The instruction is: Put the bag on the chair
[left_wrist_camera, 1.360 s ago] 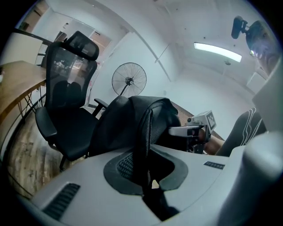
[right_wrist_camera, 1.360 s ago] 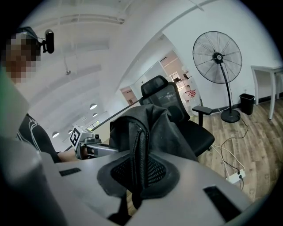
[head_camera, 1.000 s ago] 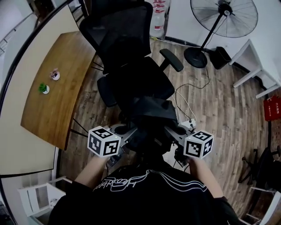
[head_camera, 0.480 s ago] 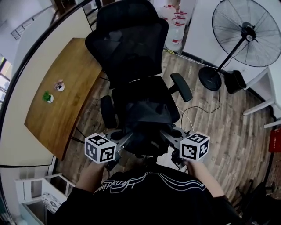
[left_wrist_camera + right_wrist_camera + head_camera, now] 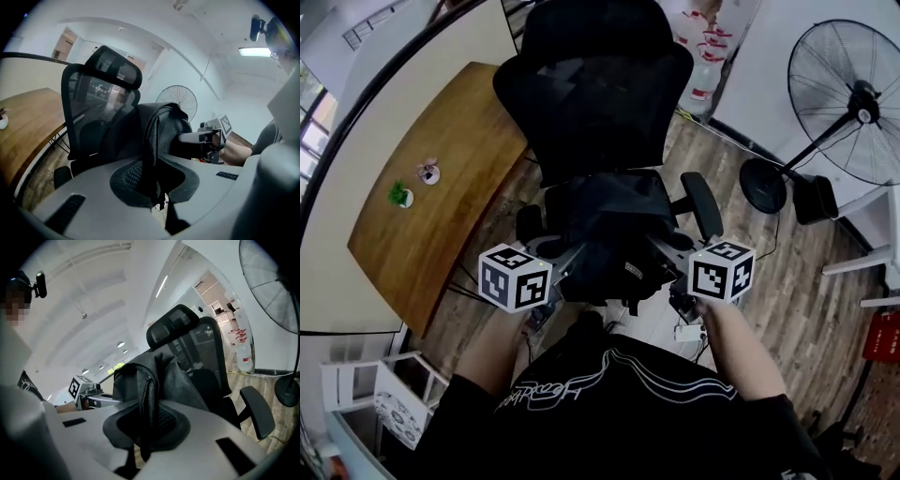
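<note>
I have the left gripper [image 5: 574, 272] and the right gripper [image 5: 664, 255] each clenched on a strap of the bag [image 5: 614, 225], which hangs between them over the front of the chair [image 5: 600, 103]. The seat lies just ahead. Only the gripper views show the pinched straps.

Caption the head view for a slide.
Left claw and right claw hold a black bag at the office chair.
</note>
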The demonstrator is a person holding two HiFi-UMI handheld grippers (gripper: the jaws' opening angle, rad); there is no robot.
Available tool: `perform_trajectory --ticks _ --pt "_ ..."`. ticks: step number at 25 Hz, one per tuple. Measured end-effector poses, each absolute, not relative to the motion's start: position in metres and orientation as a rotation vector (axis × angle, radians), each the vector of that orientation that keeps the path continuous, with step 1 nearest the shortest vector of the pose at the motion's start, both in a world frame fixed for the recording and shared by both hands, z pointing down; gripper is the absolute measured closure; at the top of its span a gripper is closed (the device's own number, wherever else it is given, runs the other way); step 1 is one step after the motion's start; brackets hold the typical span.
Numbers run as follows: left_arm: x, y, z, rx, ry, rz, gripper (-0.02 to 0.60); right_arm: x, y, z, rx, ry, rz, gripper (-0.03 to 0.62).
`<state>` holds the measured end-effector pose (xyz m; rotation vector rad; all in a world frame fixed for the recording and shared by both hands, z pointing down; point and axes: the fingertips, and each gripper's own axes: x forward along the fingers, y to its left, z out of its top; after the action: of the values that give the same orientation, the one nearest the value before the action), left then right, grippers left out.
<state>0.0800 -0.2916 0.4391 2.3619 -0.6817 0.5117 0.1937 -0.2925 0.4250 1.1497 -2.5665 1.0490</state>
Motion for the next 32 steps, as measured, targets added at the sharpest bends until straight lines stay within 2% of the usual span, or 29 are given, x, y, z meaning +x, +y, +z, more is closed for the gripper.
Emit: perform_trajectory --ticks 15,32 --pt "0.08 -0.427 0.504 2.228 -0.713 0.524 0.538 0.192 -0.444 0.488 1.157 -2.414 0.886 0.588" --pt "0.074 -0.491 0.591 2.206 -0.693 0.663 0.538 0.188 -0.508 0.582 1.198 -2.256 0.985 0.569"
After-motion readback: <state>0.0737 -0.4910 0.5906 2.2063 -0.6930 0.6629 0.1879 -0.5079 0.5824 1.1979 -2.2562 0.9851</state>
